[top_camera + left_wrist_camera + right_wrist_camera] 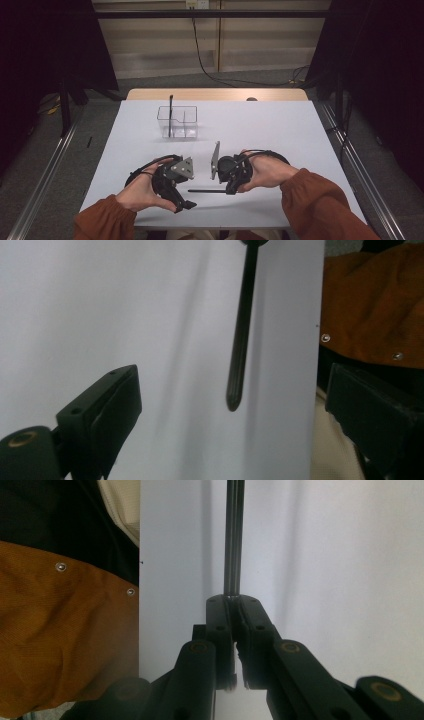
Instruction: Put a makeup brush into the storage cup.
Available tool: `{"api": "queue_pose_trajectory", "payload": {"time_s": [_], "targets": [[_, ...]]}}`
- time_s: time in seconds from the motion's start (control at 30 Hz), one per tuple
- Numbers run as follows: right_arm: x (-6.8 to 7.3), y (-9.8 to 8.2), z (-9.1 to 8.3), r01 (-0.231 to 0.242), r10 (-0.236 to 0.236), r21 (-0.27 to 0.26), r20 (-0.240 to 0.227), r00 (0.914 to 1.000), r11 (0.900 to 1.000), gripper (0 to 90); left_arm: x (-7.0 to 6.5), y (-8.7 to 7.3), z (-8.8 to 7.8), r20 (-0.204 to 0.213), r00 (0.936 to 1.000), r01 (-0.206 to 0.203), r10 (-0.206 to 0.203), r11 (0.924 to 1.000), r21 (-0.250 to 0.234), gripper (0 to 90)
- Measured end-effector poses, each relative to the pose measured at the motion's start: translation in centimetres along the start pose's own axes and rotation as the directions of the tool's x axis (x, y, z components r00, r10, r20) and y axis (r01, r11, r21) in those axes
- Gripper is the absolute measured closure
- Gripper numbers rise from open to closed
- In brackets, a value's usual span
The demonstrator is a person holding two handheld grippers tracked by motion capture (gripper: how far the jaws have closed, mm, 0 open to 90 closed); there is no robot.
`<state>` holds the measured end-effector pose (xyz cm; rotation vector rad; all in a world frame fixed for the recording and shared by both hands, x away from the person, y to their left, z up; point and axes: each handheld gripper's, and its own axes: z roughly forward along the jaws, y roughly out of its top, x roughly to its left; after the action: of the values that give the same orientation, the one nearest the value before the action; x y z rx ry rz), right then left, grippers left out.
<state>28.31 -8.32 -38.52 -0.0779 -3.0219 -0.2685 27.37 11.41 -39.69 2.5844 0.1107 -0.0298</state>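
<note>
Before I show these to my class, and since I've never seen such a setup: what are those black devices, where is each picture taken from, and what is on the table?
A person sits at a white table and holds a hand-operated tool with two jaws in each hand. The high view looks down from above. The other two pictures come from small cameras riding on the tools, looking along their own jaws.

The right gripper is shut on the end of a thin black rod, which sticks out level toward the left gripper. The left gripper view shows the rod's free tip with that tool's jaws standing wide apart, not touching it.

Farther back stands a clear plastic box with dividers; another black rod stands upright in it.
</note>
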Motion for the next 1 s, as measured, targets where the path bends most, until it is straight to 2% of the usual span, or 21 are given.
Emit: {"api": "queue_pose_trajectory", "payload": {"time_s": [0.03, 0.1, 0.13, 0.17, 0.2, 0.27, 0.33, 0.37, 0.43, 0.5, 0.6, 0.63, 0.77, 0.87, 1.0], "targets": [[0.0, 0.0, 0.0, 0.002, -0.002, -0.004, -0.001, 1.0, 1.0, 84.6, -0.1, 0.1, 0.1, 0.011, 0.9999, -0.006, 0.006, 1.0, 0.005, 10.5], [0.0, 0.0, 0.0, -0.002, 0.002, -0.015, -0.001, 1.0, 1.0, 84.6, -0.1, 0.2, 0.2, 0.038, 0.9992, -0.011, 0.011, 0.9999, 0.004, 23.4], [0.0, 0.1, 0.0, 0.0, 0.0, -0.015, 0.0, 1.0, 1.0, 84.6, 0.0, 0.3, 0.2, 0.022, 0.9998, -0.002, 0.002, 1.0, -0.003, 26.7], [0.0, 0.1, 0.0, -0.005, 0.005, -0.016, -0.003, 1.0, 1.0, 84.5, 0.1, 0.3, 0.3, 0.011, 0.9998, 0.016, -0.016, 0.9999, -0.003, 25.8], [0.0, 0.1, 0.0, -0.004, 0.004, -0.016, -0.003, 1.0, 1.0, 84.6, 0.2, 0.3, 0.3, 0.015, 0.9997, 0.021, -0.021, 0.9998, 0.003, 27.1], [0.1, 0.1, 0.0, 0.005, -0.005, -0.01, -0.003, 1.0, 1.0, 84.6, 0.4, 0.2, 0.5, 0.05, 0.9979, 0.041, -0.042, 0.999, 0.015, 39.4], [0.2, 0.2, -0.1, 0.003, -0.003, -0.012, 0.002, 1.0, 1.0, 84.6, 0.4, 0.3, 0.7, 0.053, 0.9973, 0.05, -0.05, 0.9987, 0.013, 45.7], [0.2, 0.2, -0.1, 0.003, -0.003, -0.011, -0.002, 1.0, 1.0, 84.5, 0.4, 0.4, 0.8, 0.066, 0.9965, 0.051, -0.052, 0.9986, 0.012, 47.5], [0.1, 0.2, 0.0, 0.009, -0.009, -0.012, 0.001, 1.0, 1.0, 84.6, 0.5, 0.5, 0.9, 0.061, 0.996, 0.065, -0.065, 0.9979, 0.007, 50.3], [0.1, 0.2, 0.1, 0.002, -0.003, -0.021, -0.005, 1.0, 1.0, 84.6, 0.6, 0.6, 1.1, 0.074, 0.9942, 0.078, -0.078, 0.997, 0.008, 55.2], [0.1, 0.1, 0.3, 0.003, -0.003, -0.018, -0.006, 1.0, 1.0, 84.6, 0.8, 0.7, 1.2, 0.083, 0.9936, 0.076, -0.076, 0.9971, 0.008, 62.2], [0.1, 0.1, 0.3, 0.008, -0.008, -0.02, -0.009, 0.9999, 1.0, 84.6, 0.7, 0.7, 1.3, 0.071, 0.9946, 0.075, -0.075, 0.9972, 0.009, 63.6], [0.0, -0.1, 0.6, -0.001, 0.0, -0.039, -0.013, 0.9999, 0.999, 84.6, 0.9, 0.8, 1.4, 0.092, 0.9933, 0.068, -0.069, 0.9976, 0.016, 71.9], [0.0, -0.1, 0.7, 0.002, -0.002, -0.032, -0.01, 0.9999, 1.0, 84.6, 1.0, 1.0, 1.6, 0.092, 0.9937, 0.063, -0.064, 0.9979, 0.011, 78.1], [0.0, -0.2, 0.8, 0.009, -0.009, -0.045, -0.002, 1.0, 0.999, 84.6, 0.9, 1.0, 1.7, 0.093, 0.9945, 0.047, -0.048, 0.9988, 0.013, 81.2]]}}
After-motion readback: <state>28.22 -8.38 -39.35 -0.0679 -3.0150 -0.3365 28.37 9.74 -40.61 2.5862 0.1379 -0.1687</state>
